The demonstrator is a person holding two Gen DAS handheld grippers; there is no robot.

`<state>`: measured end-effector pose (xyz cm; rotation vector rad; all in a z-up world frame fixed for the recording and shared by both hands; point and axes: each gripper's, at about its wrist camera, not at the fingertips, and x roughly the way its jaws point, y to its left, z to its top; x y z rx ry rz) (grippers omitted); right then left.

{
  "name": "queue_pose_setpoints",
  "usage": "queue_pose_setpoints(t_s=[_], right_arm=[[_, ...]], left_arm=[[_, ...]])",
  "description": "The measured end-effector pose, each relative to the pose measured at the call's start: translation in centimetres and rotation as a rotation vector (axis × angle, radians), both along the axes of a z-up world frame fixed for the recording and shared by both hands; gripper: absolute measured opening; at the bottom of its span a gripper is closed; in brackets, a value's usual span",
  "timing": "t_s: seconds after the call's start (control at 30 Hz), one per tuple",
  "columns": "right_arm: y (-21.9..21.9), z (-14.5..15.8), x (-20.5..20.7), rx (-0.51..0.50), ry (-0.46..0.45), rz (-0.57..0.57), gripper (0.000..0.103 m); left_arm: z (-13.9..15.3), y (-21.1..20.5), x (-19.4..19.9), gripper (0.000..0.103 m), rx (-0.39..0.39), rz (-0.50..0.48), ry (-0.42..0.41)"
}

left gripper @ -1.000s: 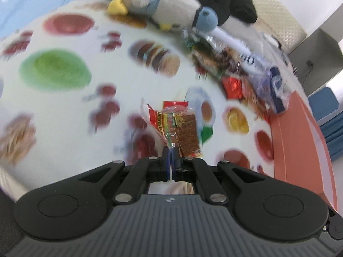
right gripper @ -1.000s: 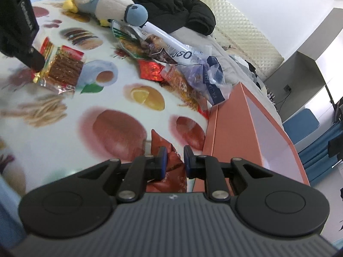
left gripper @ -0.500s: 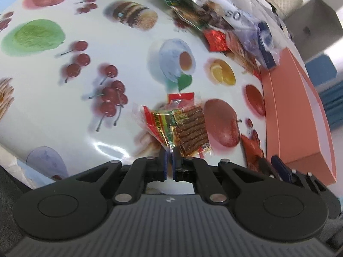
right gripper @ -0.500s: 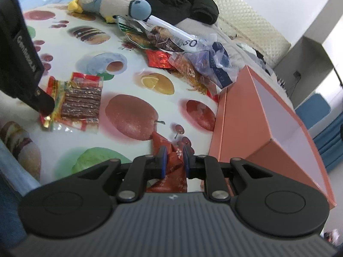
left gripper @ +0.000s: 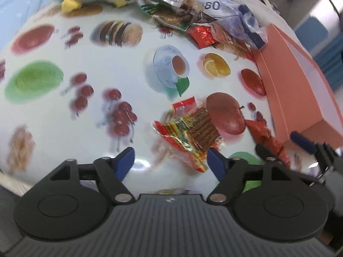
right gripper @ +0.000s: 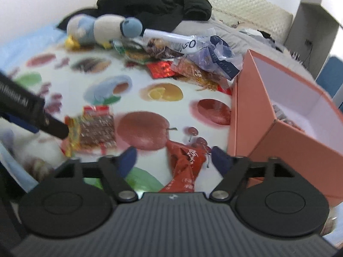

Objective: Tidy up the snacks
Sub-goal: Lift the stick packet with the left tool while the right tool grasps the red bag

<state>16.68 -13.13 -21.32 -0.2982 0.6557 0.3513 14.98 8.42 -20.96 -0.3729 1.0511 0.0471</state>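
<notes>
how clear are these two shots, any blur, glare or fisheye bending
Left wrist view: printed cloth smeared by motion blur, strip snack packet soft, a glare patch just below it; the surface bulges like a dome. Right wrist view: blur heaviest at left around the left gripper; pink box sharper, its straight edges bowed.

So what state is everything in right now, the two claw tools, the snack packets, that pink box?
Left gripper: jaws opening, nothing pinched.
Right gripper: jaws opening, nothing pinched.
Clear packet of brown snack sticks: lying loose on the printed cloth.
Crumpled red-orange foil packet: lying loose between the right jaws.
Pink cardboard box: open, something inside.
Heap of snack bags: unsorted.
</notes>
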Motion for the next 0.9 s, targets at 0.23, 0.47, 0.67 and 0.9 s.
queue_pose_setpoints(t_s=[0.23,0.47,0.67,0.9], right_arm=[[-2.5,0.2,0.7,0.199,0.042,-0.067,0.083],[-3.4,-1.1,1.1,0.201,0.066,-0.116,0.083],[-4.0,-2.4,1.3,0.221,0.109,-0.137,0.083],[-4.7,-3.6,1.9,0.242,0.149,-0.154,0.07]], left_arm=[[1.8,0.0,1.0,0.092,0.185,-0.158,-0.052],[2.5,-1.3,2.0,0.093,0.307,-0.313,-0.096],[1.5,-3.2,2.9,0.093,0.319,-0.465,-0.091],[0.1,-4.5,3.8,0.093,0.335,-0.564,-0.099]])
